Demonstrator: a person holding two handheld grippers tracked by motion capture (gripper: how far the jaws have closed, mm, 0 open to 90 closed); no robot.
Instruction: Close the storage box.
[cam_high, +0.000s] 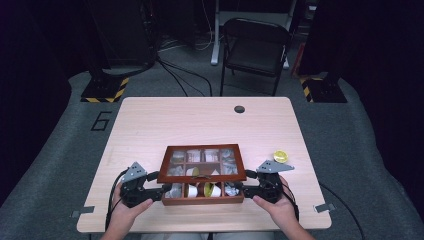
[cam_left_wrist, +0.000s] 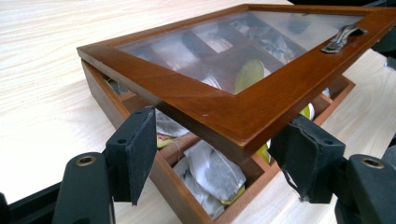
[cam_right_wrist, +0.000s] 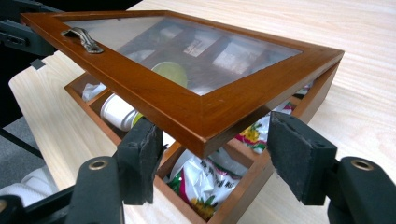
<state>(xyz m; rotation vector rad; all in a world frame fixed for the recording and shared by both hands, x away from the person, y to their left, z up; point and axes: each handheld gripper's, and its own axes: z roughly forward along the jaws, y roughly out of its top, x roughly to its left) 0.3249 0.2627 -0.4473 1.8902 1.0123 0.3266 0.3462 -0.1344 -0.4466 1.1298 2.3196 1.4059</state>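
A brown wooden box (cam_high: 202, 200) with several compartments of tea bags and small cups sits near the table's front edge. Its glass-paned lid (cam_high: 200, 177) is tilted up at the front, hinged at the back, with a metal handle (cam_left_wrist: 343, 37) on the front rail. My left gripper (cam_high: 161, 192) grips the lid's front left corner (cam_left_wrist: 233, 130), one pad on each side of it. My right gripper (cam_high: 240, 189) holds the front right corner (cam_right_wrist: 205, 126) the same way. White sachets (cam_left_wrist: 215, 170) and a flowered packet (cam_right_wrist: 201, 179) show under the raised lid.
A small yellow-topped cup (cam_high: 280, 156) lies on the table (cam_high: 200, 120) right of the box. A dark round grommet (cam_high: 239, 109) is near the far edge. A black folding chair (cam_high: 255, 45) and cables stand on the floor beyond the table.
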